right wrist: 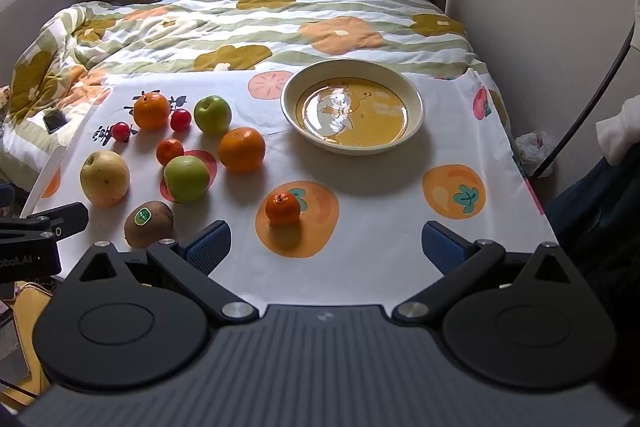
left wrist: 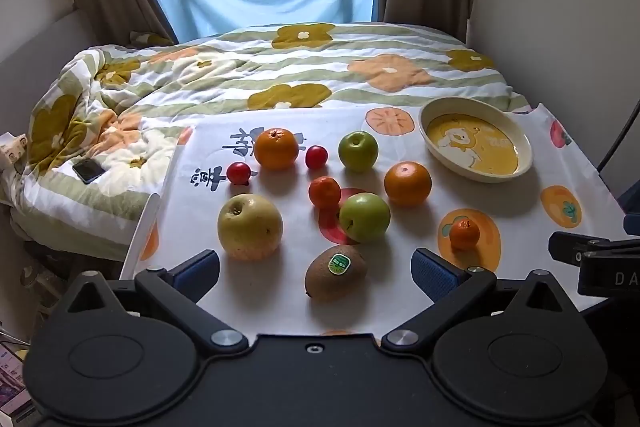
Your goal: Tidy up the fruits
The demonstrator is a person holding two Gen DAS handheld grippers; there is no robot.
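Left tool (left wrist: 316,267): jaws spread wide, nothing gripped, poised over near edge of surface (left wrist: 400,311), kiwi (left wrist: 336,277) lying between blue pads.
Right tool (right wrist: 326,247): jaws spread wide, empty, just behind small mandarin (right wrist: 283,208).
Fruits: pear (right wrist: 105,177), two green apples (right wrist: 187,178), two oranges (right wrist: 241,149), cherry tomatoes (right wrist: 180,119) clustered toward left side of surface.
Bowl (right wrist: 416,107): empty, at far right corner, apart from fruit.
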